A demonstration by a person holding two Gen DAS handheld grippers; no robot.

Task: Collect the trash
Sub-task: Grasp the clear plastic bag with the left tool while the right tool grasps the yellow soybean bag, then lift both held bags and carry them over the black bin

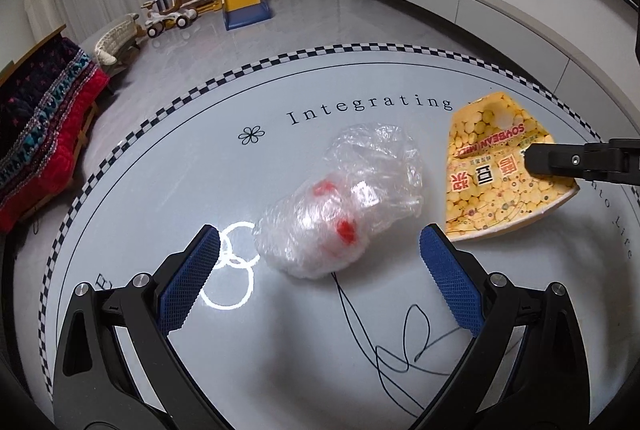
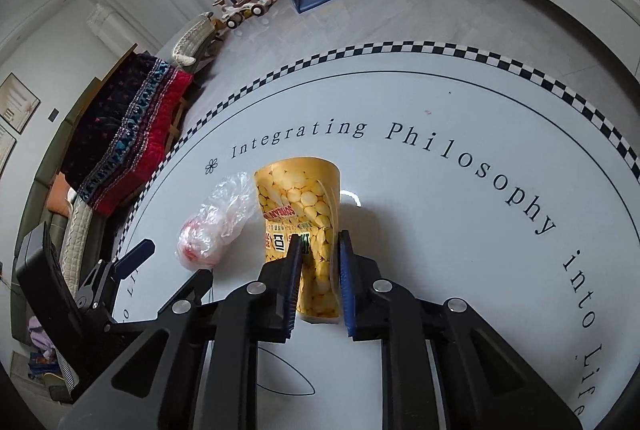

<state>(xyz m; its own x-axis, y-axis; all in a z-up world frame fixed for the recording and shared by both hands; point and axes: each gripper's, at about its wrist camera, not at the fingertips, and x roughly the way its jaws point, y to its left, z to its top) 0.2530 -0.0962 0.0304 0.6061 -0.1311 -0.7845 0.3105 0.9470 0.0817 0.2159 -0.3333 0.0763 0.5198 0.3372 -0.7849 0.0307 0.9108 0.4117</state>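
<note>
My left gripper (image 1: 320,262) tilts steeply downward, its blue-padded fingers (image 1: 188,282) spread wide with nothing pressed between them. My right gripper (image 2: 320,270) points down at a similar slant, its jaws drawn narrow so the blue pads (image 2: 346,290) press on both sides of the flattened yellow cup (image 2: 300,213). In the left wrist view, the right gripper's black fingertip reaches in from the right edge.

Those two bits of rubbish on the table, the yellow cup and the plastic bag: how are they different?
The soybean milk cup is stiff, opaque, printed yellow, and flattened; the plastic bag is clear, soft, crumpled into a lump with red bits showing inside. The right gripper has its fingers on either side of the cup; the bag lies untouched ahead of the open left gripper. Both lie on the round white table.
</note>
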